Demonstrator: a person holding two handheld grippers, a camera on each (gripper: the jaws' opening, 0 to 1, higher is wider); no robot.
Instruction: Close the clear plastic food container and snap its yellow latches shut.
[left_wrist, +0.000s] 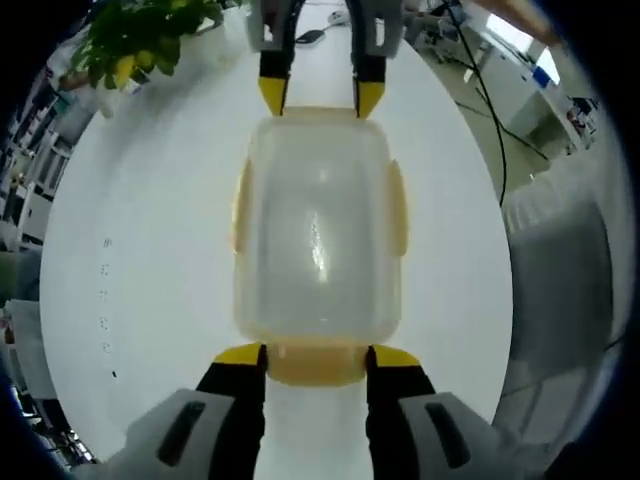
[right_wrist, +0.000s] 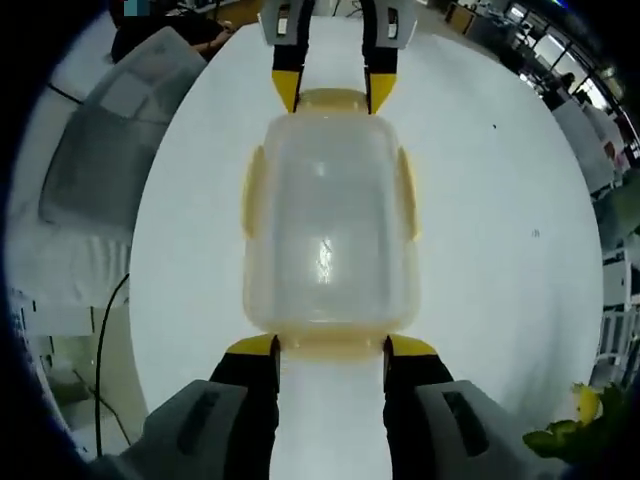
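The clear plastic food container (left_wrist: 320, 230) (right_wrist: 328, 225) lies on the white table (left_wrist: 150, 250) with its lid on top. Yellow latches show on its long sides (left_wrist: 398, 205) (right_wrist: 255, 195) and at both ends. My left gripper (left_wrist: 317, 357) stands open at one end, its yellow-tipped jaws flanking the end latch (left_wrist: 315, 366). At the opposite end my right gripper (right_wrist: 330, 348) is open in the same way around that end's latch (right_wrist: 330, 350). Each gripper also appears at the top of the other's view: the right gripper (left_wrist: 322, 95) and the left gripper (right_wrist: 330, 92).
A leafy plant (left_wrist: 140, 45) (right_wrist: 580, 430) stands near the table's edge. A grey covered object (left_wrist: 560, 260) (right_wrist: 110, 150) sits beside the table, with a black cable (left_wrist: 490, 120) (right_wrist: 105, 330) running near it. Desks and equipment fill the room behind.
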